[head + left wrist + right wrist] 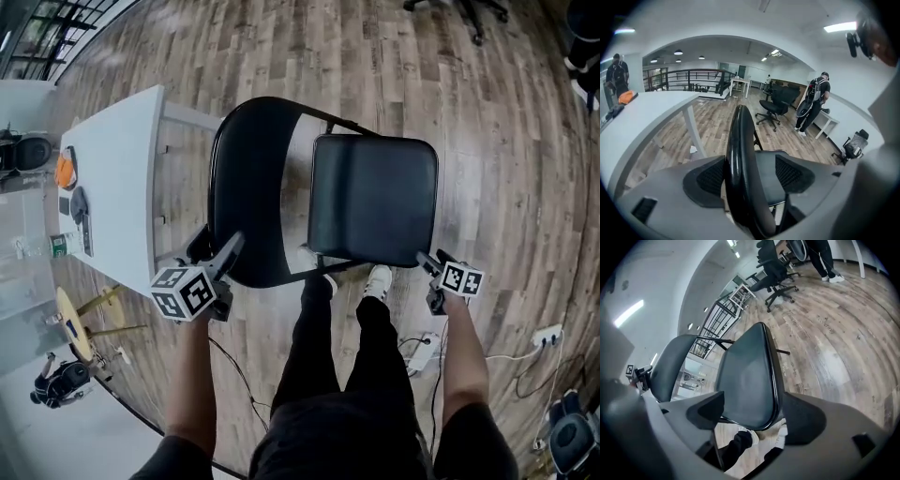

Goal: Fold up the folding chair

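The black folding chair stands unfolded in front of me in the head view, its curved backrest at left and its padded seat at right. My left gripper is at the backrest's near edge. In the left gripper view the backrest rim runs between the wide jaws of my left gripper, which is open; the right pad stands clear of it. My right gripper is at the seat's near right corner. In the right gripper view the seat lies ahead of my right gripper, also open.
A white table with an orange item stands close on the chair's left. My legs and white shoes are just behind the chair. A power strip and cables lie on the wood floor at right. A person and office chairs are farther off.
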The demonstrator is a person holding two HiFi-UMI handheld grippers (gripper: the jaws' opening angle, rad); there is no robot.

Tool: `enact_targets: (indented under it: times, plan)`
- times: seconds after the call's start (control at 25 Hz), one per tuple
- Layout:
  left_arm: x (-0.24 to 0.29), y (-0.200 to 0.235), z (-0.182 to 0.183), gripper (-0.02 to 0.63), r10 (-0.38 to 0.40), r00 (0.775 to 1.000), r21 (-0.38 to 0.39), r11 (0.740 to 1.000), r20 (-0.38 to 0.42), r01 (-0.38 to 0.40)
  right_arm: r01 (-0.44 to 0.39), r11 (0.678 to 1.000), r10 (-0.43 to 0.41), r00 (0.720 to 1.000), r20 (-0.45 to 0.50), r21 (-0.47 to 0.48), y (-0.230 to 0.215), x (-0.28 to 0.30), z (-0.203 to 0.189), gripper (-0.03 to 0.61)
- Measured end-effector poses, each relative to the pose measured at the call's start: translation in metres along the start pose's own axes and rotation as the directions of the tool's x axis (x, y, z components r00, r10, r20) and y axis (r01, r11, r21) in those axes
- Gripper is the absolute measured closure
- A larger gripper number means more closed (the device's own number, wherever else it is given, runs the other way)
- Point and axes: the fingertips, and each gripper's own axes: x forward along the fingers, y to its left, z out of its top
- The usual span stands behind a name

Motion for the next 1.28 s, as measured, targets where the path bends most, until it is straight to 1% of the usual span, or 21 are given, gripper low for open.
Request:
enact_targets:
  times: [0.16, 0.32, 0.48, 0.6, 0.68, 0.72, 0.84, 1.0, 1.16, 1.28]
  plan:
    - [0.022, -0.001, -0.004, 0.291, -0.051, 0.998, -0.028, 0.998, -0.034, 0.050, -0.031, 0.999, 0.032, 0.998, -0.055, 0.022, -0.027, 0.021, -0.002, 0.202]
    - [0.041, -0.004, -0.003, 0.291, -0.102, 0.993, -0.065, 0.993, -0.054, 0.098, -0.071, 0.996, 0.077, 0.993, -0.094, 0.058, -0.044, 0.044, -0.002, 0.201]
    - [0.050, -0.004, -0.006, 0.296, -0.130, 0.987, -0.070, 0.990, -0.096, 0.123, -0.104, 0.993, 0.111, 0.984, -0.138, 0.059, -0.053, 0.066, -0.008, 0.201]
    - [0.054, -0.005, -0.010, 0.308, -0.130, 0.984, -0.060, 0.991, -0.124, 0.123, -0.174, 0.983, 0.181, 0.967, -0.178, 0.053, -0.051, 0.076, -0.011, 0.201]
    - [0.055, -0.006, -0.011, 0.317, -0.126, 0.981, -0.063, 0.991, -0.148, 0.118, -0.236, 0.970, 0.243, 0.948, -0.206, 0.059, -0.044, 0.081, -0.013, 0.201]
    - [0.055, -0.004, -0.010, 0.340, -0.118, 0.981, -0.070, 0.992, -0.155, 0.109, -0.264, 0.962, 0.271, 0.938, -0.218, 0.064, -0.040, 0.084, -0.013, 0.201]
    - [0.057, 0.005, -0.011, 0.486, -0.101, 0.984, -0.087, 0.992, -0.143, 0.089, -0.313, 0.947, 0.322, 0.918, -0.232, 0.077, -0.034, 0.094, -0.010, 0.201]
    - [0.058, 0.007, -0.015, 0.503, -0.123, 0.983, -0.097, 0.989, -0.135, 0.111, -0.314, 0.944, 0.329, 0.922, -0.204, 0.103, -0.034, 0.098, -0.011, 0.202]
    - [0.057, 0.006, -0.013, 0.511, -0.115, 0.984, -0.097, 0.990, -0.140, 0.101, -0.281, 0.955, 0.294, 0.936, -0.192, 0.093, -0.035, 0.099, -0.012, 0.202]
    - [0.055, 0.004, -0.012, 0.511, -0.112, 0.986, -0.098, 0.990, -0.125, 0.100, -0.276, 0.957, 0.288, 0.937, -0.199, 0.088, -0.033, 0.096, -0.010, 0.202]
